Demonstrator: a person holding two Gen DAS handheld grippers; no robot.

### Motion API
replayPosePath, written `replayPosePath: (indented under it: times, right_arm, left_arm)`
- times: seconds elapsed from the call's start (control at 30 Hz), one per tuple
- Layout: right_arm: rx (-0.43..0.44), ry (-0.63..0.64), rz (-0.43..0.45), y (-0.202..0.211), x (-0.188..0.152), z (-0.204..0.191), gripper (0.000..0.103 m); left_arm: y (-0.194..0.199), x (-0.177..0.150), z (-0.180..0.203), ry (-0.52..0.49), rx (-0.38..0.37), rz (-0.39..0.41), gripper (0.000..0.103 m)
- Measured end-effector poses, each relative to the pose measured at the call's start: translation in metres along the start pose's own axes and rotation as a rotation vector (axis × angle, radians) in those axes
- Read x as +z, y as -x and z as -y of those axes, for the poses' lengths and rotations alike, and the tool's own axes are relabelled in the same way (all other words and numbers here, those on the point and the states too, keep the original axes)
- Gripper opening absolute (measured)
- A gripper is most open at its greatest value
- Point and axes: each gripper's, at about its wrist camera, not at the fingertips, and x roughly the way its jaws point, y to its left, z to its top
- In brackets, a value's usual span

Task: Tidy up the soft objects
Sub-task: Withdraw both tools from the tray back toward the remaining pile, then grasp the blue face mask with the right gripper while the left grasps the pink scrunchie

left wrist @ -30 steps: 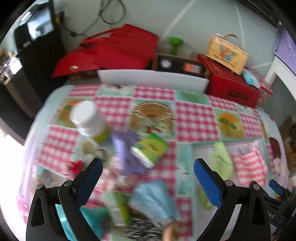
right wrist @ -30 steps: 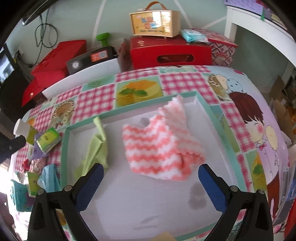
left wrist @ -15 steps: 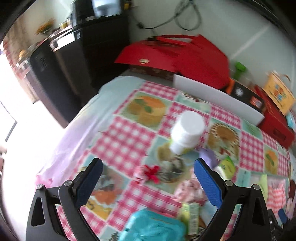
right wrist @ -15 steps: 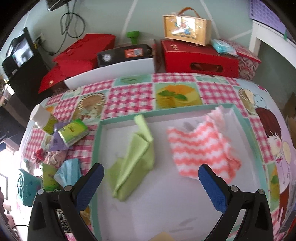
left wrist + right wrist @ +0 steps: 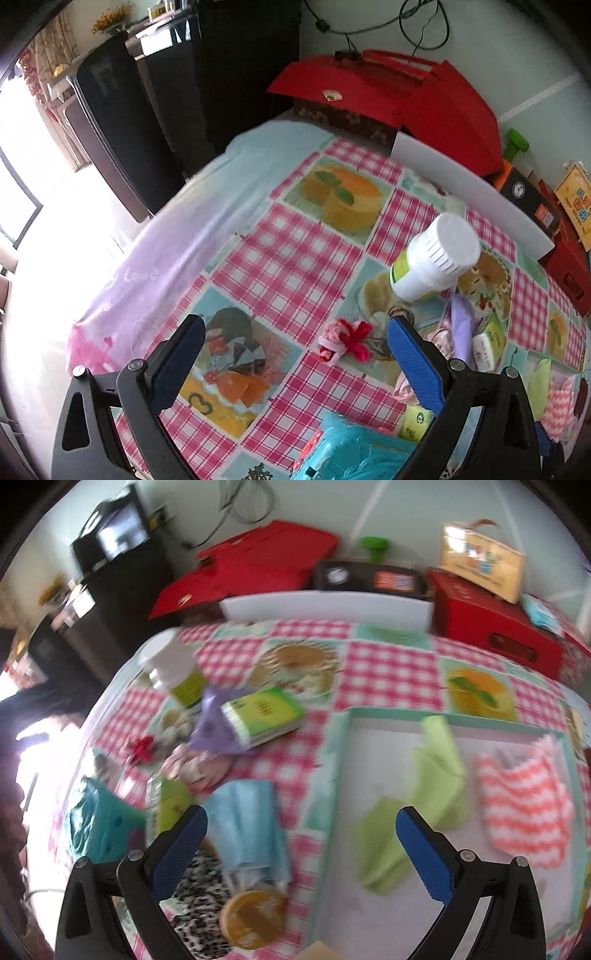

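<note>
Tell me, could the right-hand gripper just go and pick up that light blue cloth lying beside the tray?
Probably yes. The right gripper is open and empty, and the light blue cloth lies on top of the pile just ahead of its left finger, outside the tray, with nothing covering it.

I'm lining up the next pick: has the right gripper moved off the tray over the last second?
Yes. The right gripper has swung left: it now straddles the tray's left rim, with the light blue cloth at its left finger; earlier it framed the tray's inside.
</note>
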Motion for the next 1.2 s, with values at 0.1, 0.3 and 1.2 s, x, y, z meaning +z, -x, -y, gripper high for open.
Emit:
replayPosePath:
  times: [0.1,0.3,1.2]
  right_arm:
    - [0.01,0.058,-0.045,-0.013,-0.004,-0.015,0.103]
    - [0.0,0.135,-0.076,-0.028,-0.01,-0.03,0.103]
    - [0.03,0.156,-0.139,-0.054,-0.013,-0.025,0.058]
  left_arm:
    - [-0.01,-0.002,0.001,-0.011,-0.003,-0.031,0.099]
    - [-0.025,-0.005,0.003,-0.031,-0.016,-0.077,0.099]
    - [-0.111,0.001,0.022,-0.241,-0.074,-0.349,0.086]
